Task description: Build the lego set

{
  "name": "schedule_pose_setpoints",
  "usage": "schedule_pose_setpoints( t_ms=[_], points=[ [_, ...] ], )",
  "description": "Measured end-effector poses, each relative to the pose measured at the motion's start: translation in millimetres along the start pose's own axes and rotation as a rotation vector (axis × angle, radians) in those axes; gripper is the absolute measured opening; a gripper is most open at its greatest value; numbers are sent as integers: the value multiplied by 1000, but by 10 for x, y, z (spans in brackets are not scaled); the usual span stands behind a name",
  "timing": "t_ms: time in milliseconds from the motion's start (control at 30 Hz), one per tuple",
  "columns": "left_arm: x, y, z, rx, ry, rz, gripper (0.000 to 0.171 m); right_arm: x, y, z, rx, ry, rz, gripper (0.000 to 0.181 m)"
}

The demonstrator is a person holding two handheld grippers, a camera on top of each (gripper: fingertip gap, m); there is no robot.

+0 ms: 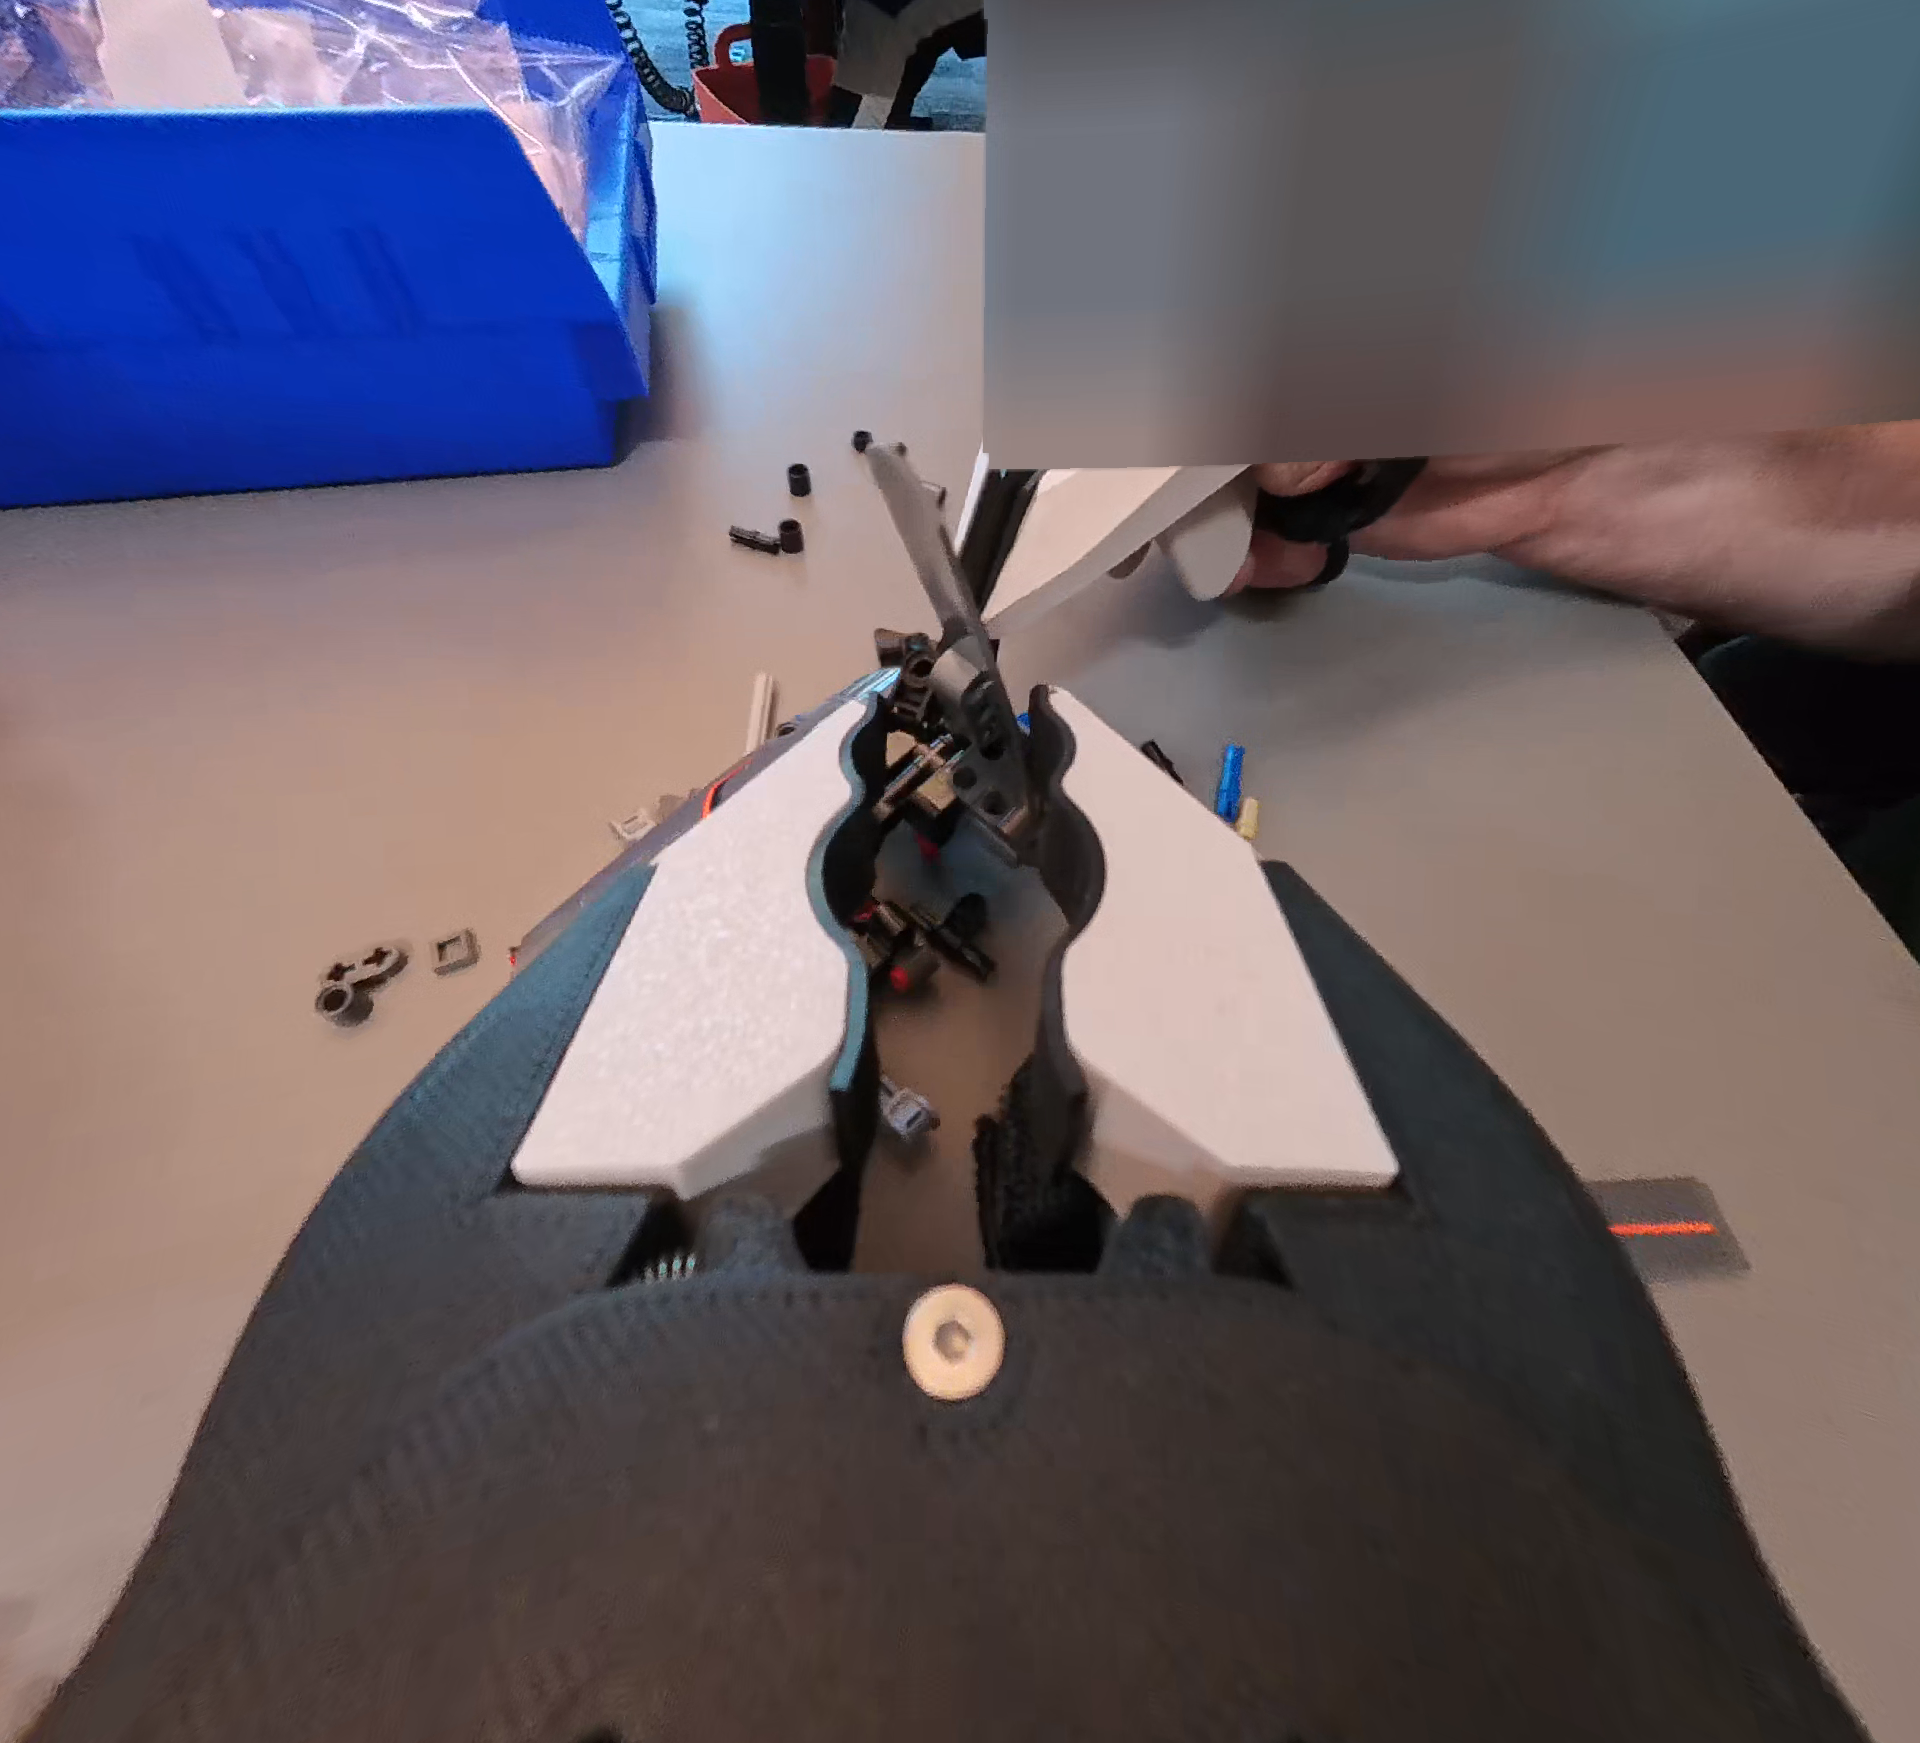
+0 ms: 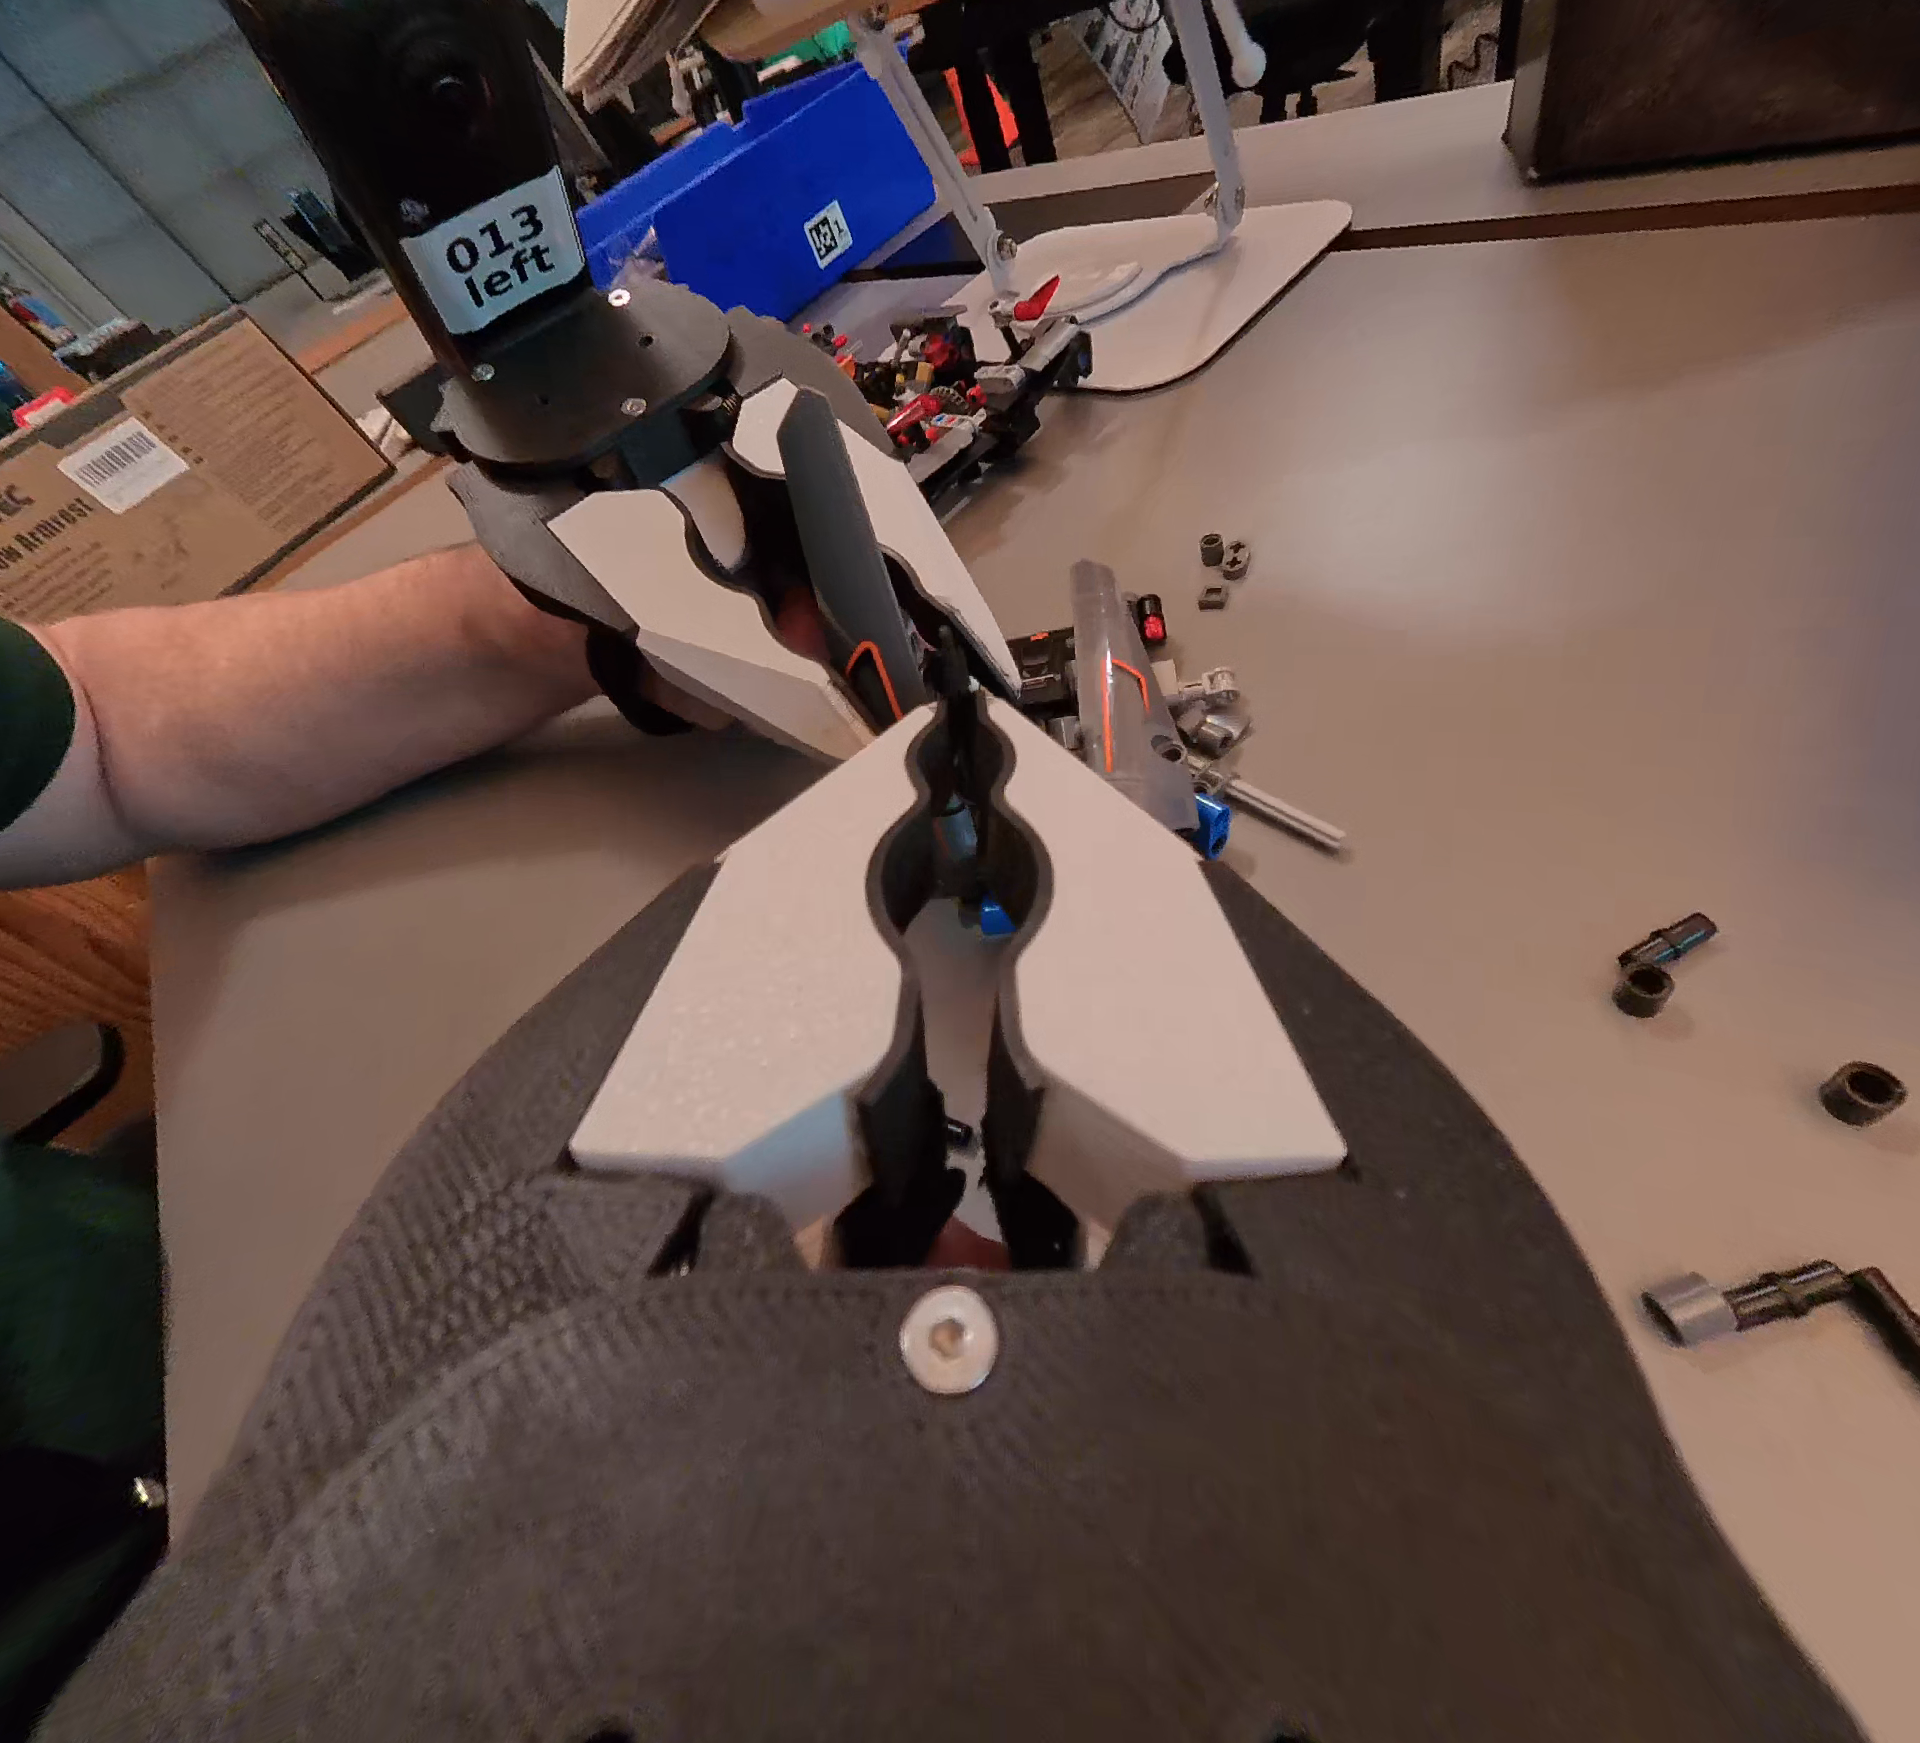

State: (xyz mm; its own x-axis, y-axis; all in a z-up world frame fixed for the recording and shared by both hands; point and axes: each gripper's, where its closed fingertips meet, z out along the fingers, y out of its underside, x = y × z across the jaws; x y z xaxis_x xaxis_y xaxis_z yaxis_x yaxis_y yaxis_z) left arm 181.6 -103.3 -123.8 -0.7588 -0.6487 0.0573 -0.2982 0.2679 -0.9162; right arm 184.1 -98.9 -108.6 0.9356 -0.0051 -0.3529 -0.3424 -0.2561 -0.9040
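Fingers point(image 1: 727, 945) of both grippers clamp lego assembly point(image 1: 966, 758).

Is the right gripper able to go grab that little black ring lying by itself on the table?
Probably not yet. The way to the black ring looks free over bare table, but the right gripper has its jaws shut on a small black piece.

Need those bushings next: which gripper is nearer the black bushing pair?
Right. The right gripper is nearer the black bushing pair, which lies off to its right; the left gripper sits farther away.
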Motion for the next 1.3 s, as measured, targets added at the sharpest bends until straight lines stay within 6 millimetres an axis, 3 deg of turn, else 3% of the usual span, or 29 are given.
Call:
schedule_pose_setpoints(
  t_ms=[233,467,700,833,1067,1200,1300],
  points=[
    [-33,-75,55,25,17,-56,25,60,-63,-35,41,3,14,0],
    [19,-124,36,43,21,-88,25,-34,-113,-66,50,-36,-10,0],
    [219,-386,-204,220,-14,-235,25,-397,-320,-124,-17,-73,-81,0],
    [439,-368,-375,334,-117,-356,25,-687,-232,-116,-115,-180,-120,0],
    [760,127,-640,145,-572,-277,24,-1061,241,83,-217,-349,-79,0],
    [837,236,-651,175,-542,-367,30,-1122,370,110,-234,-341,-135,0],
    [876,226,-684,138,-522,-281,40,-1088,416,92,-248,-309,-140,0]
  ],
)
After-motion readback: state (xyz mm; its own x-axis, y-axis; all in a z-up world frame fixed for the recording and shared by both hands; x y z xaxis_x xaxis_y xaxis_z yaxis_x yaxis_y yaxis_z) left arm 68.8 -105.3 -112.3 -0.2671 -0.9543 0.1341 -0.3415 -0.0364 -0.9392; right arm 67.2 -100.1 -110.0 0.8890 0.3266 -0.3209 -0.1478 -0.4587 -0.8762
